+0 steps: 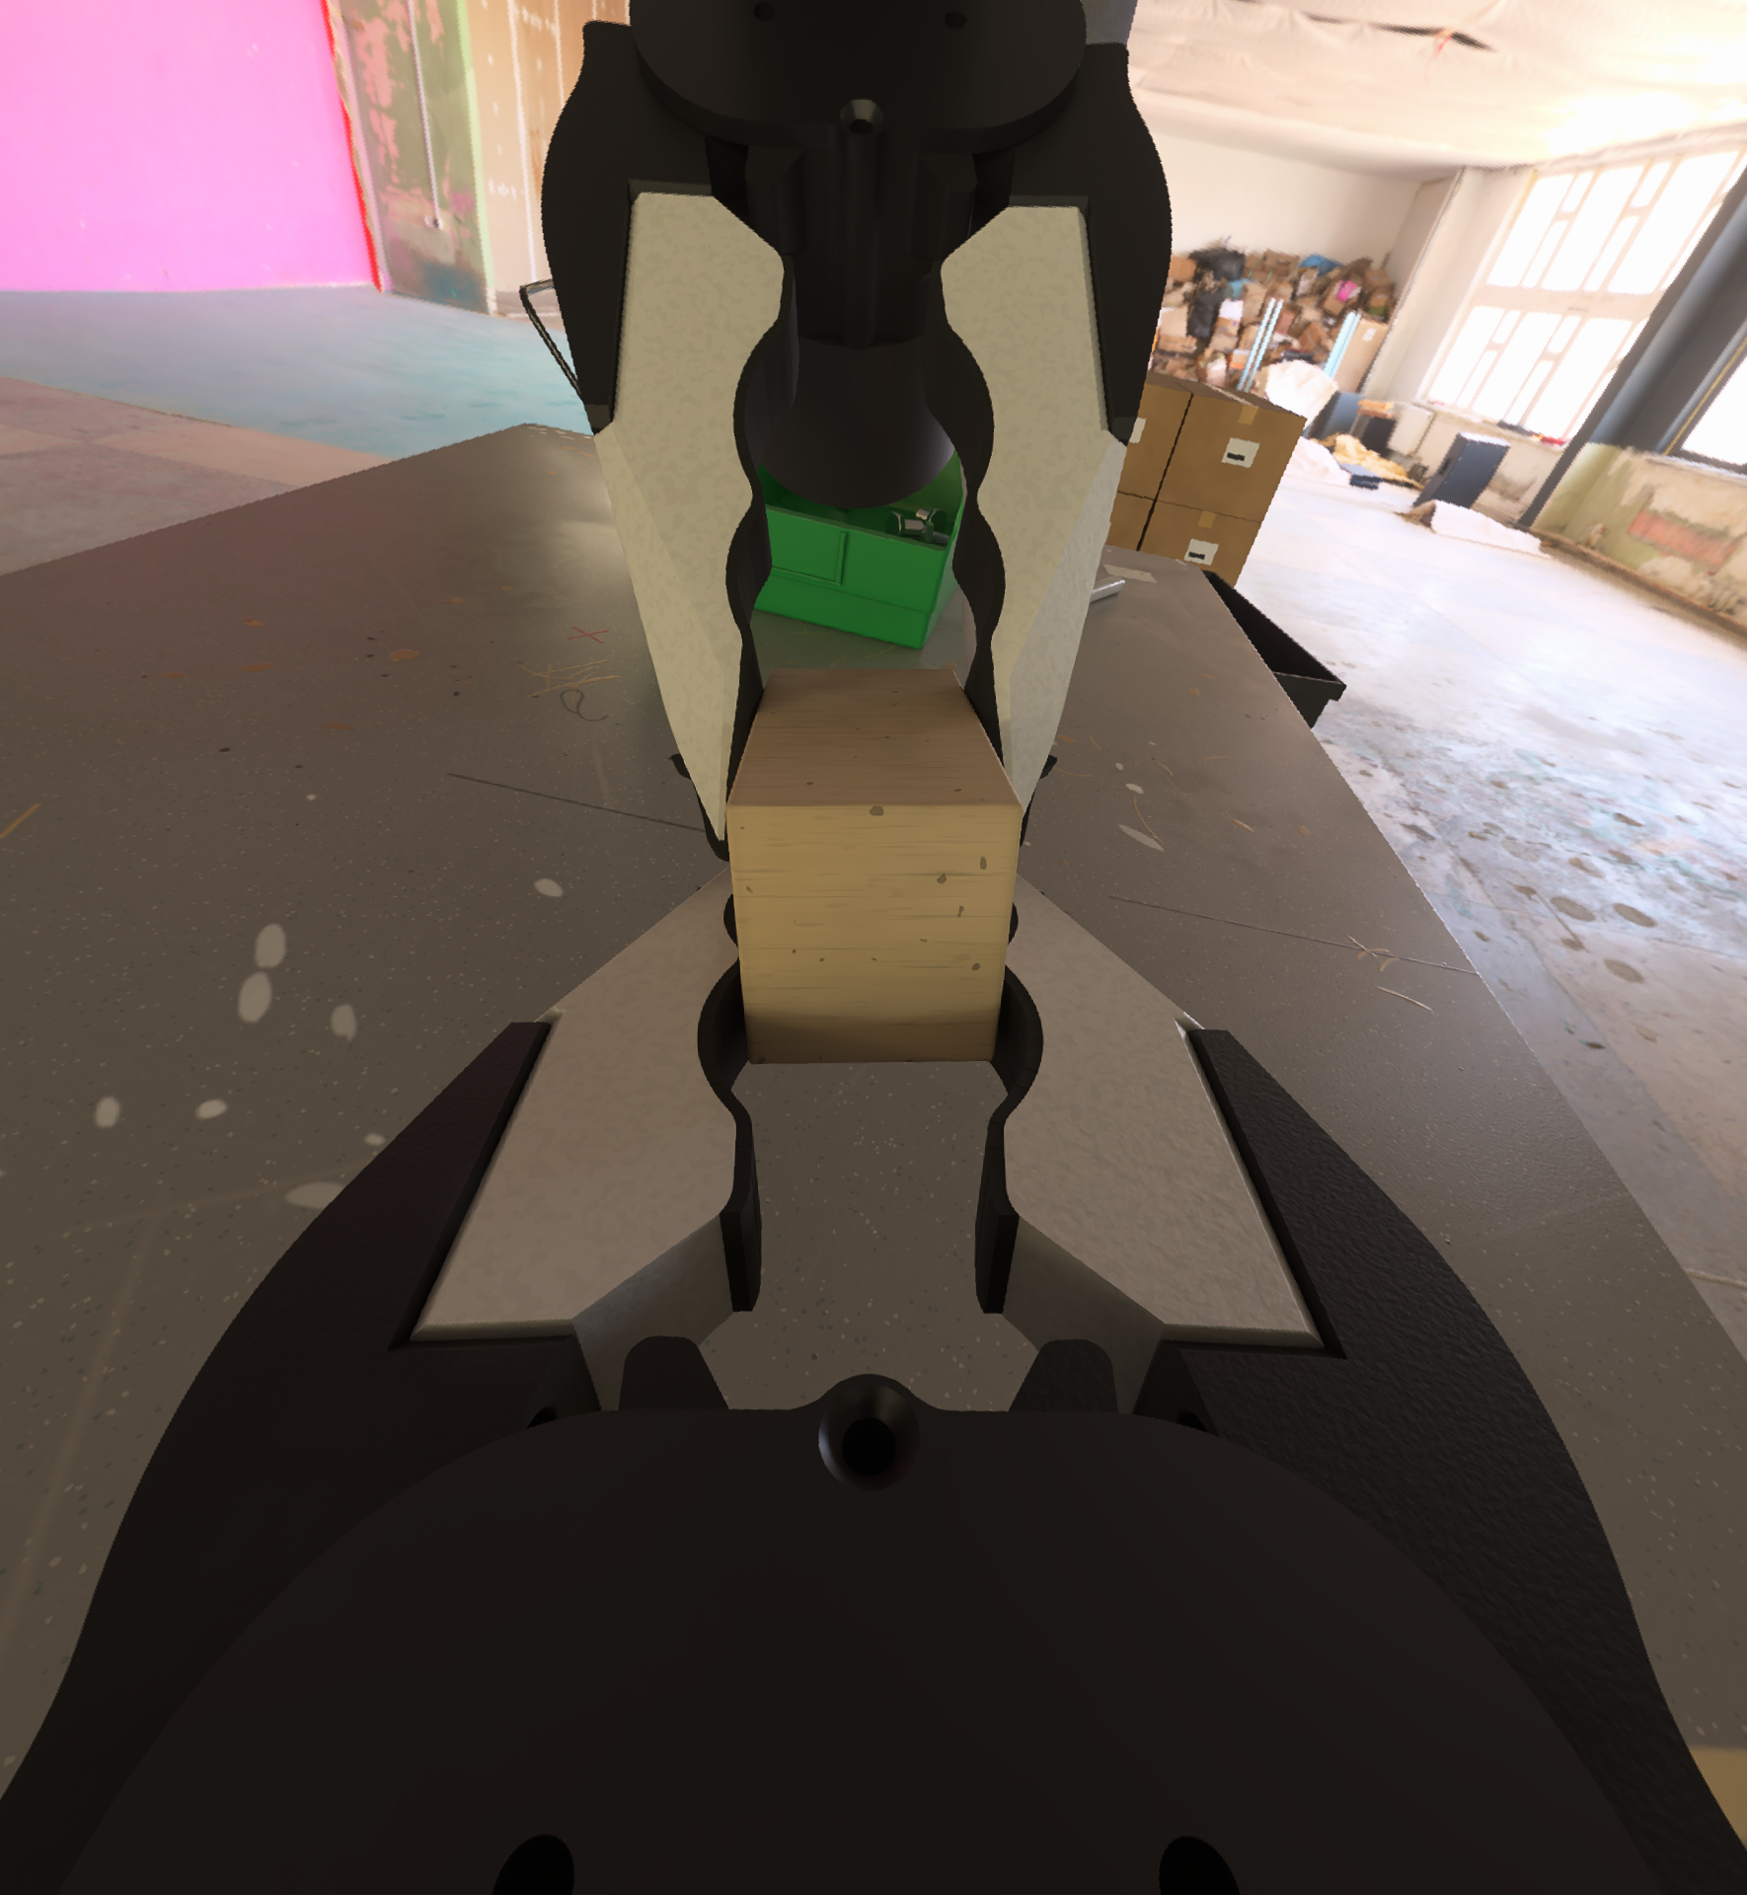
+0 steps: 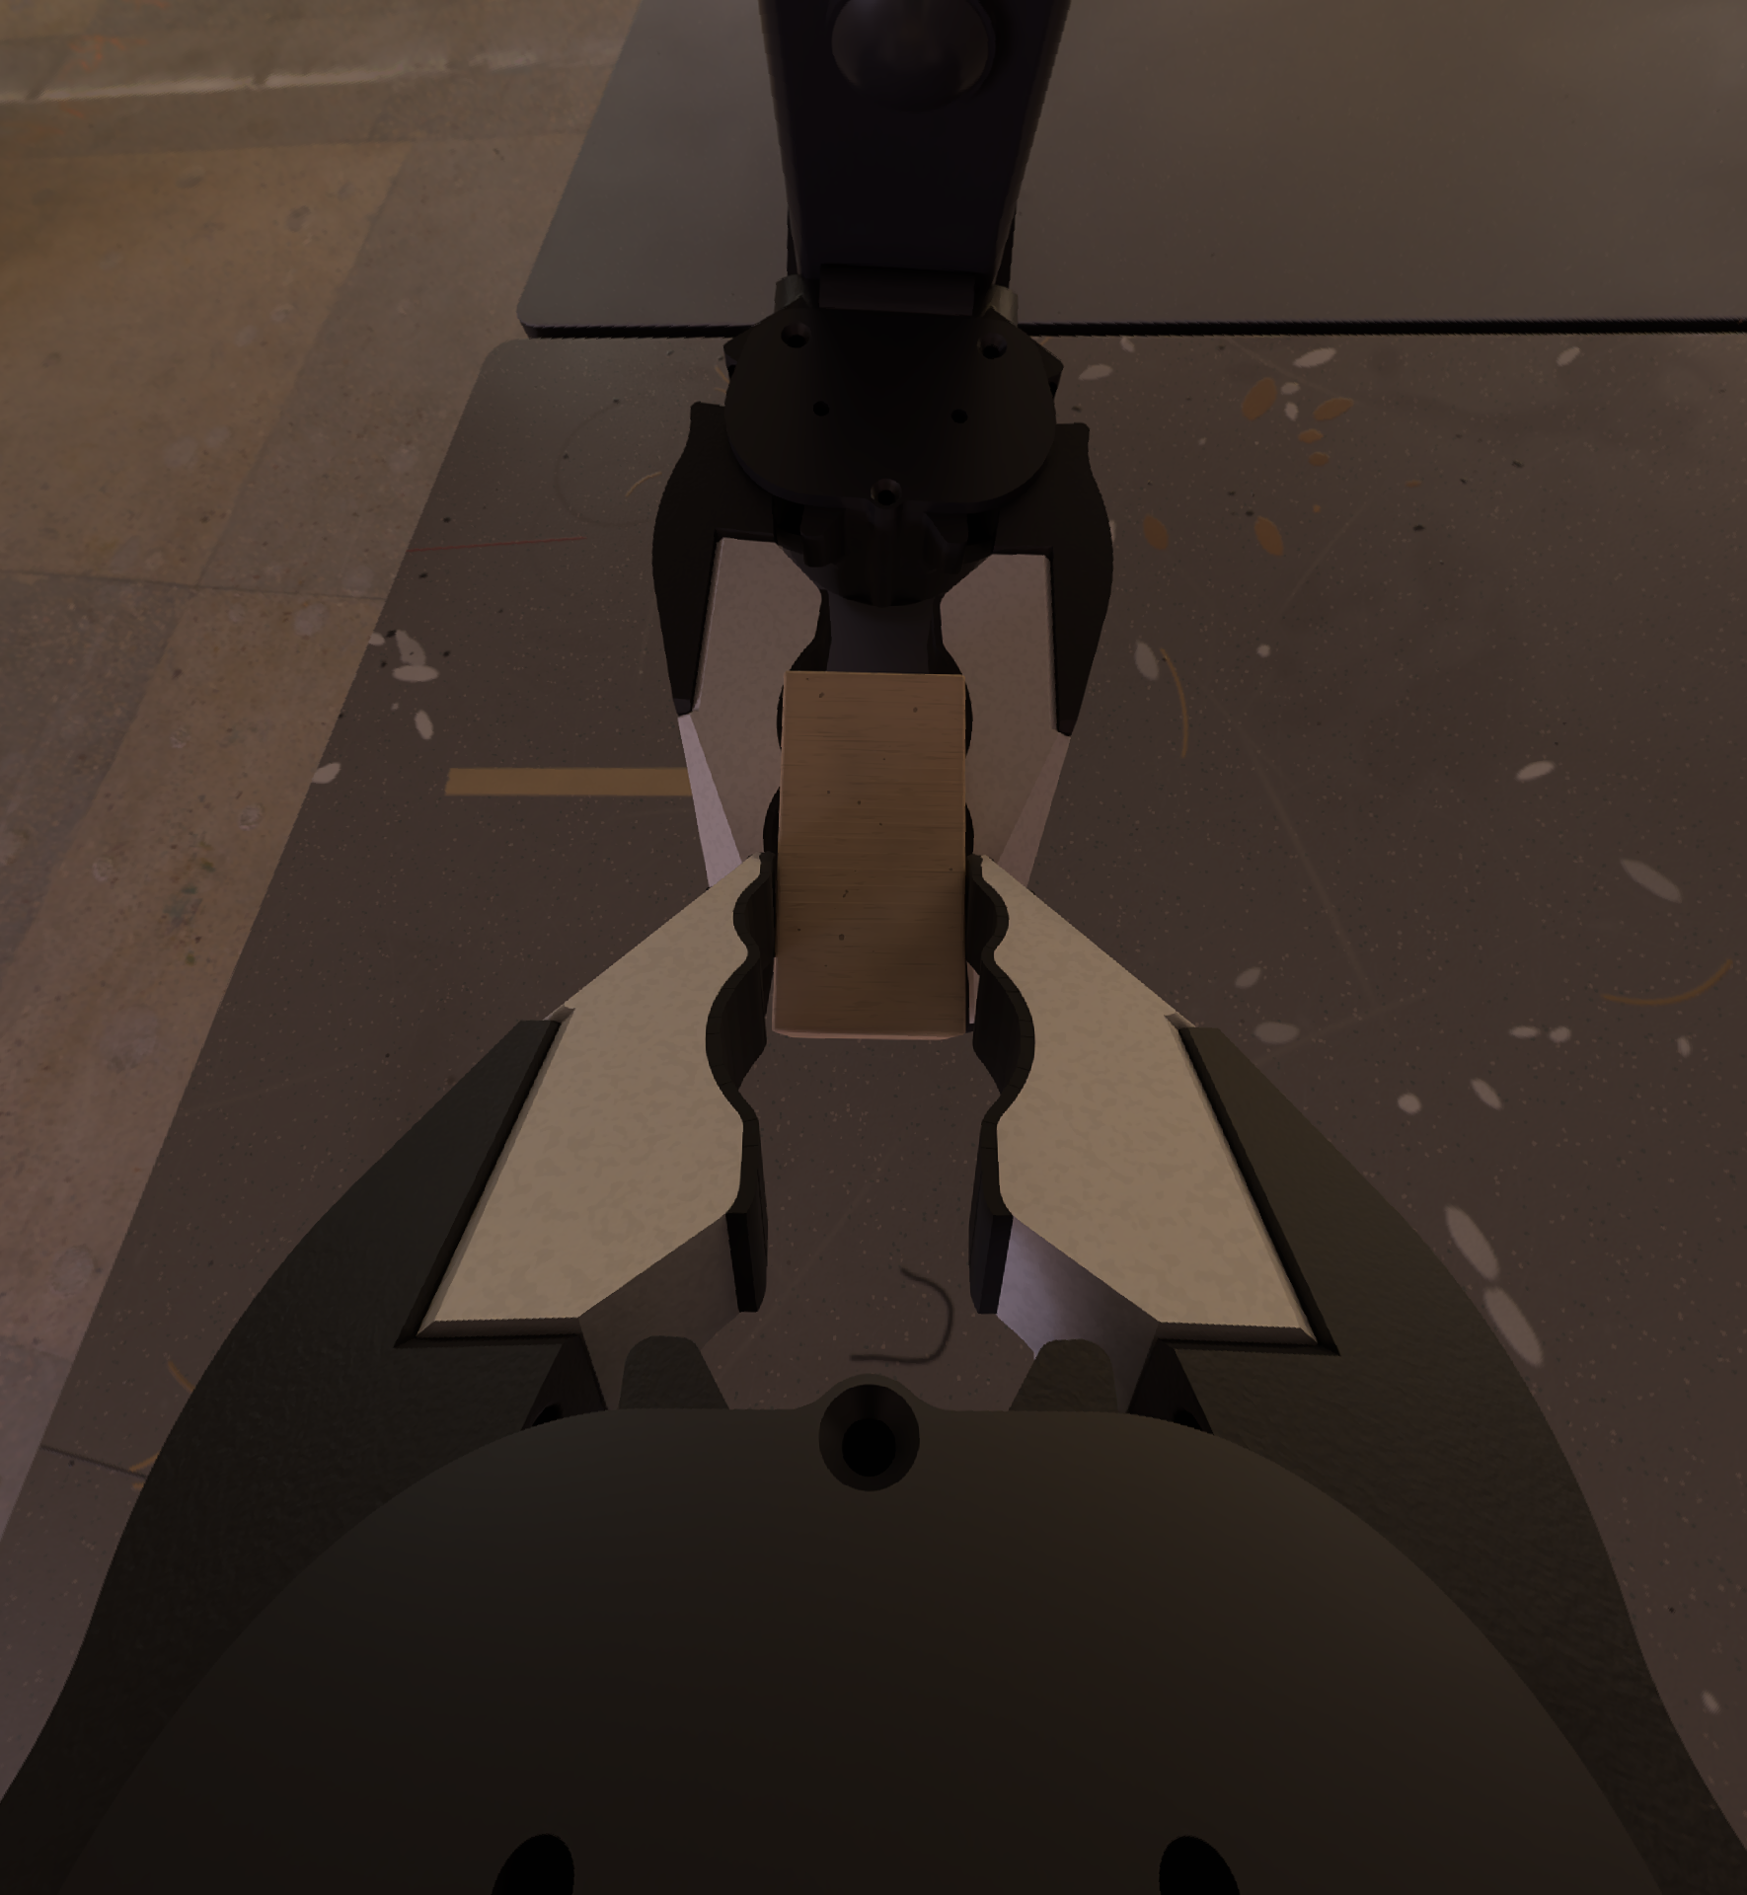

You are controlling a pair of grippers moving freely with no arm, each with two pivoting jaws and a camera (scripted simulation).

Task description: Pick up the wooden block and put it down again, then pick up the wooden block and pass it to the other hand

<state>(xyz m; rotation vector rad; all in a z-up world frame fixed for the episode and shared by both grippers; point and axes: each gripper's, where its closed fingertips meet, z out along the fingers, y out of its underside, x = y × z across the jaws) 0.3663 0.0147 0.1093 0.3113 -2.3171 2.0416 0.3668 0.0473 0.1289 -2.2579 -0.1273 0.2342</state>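
Note:
The wooden block (image 1: 869, 923) is a pale cuboid held in the air above the grey table (image 1: 234, 820). My left gripper (image 1: 869, 908) is shut on its near end, with a fingertip pressed on each side. My right gripper (image 1: 869, 831) faces it from the other side and comes down from above, with its fingers closed on the block's far end. In the right wrist view the block (image 2: 869, 851) sits between my right gripper's (image 2: 869, 872) fingertips, and the left gripper (image 2: 869, 718) holds the other end. Both have the same jaw opening.
A green box (image 1: 859, 585) with metal parts stands on the table behind the right gripper. Cardboard boxes (image 1: 1208, 472) stand beyond the table's far right. A black bin (image 1: 1280, 646) hangs at the right edge. A second dark table (image 2: 1362, 154) adjoins this one.

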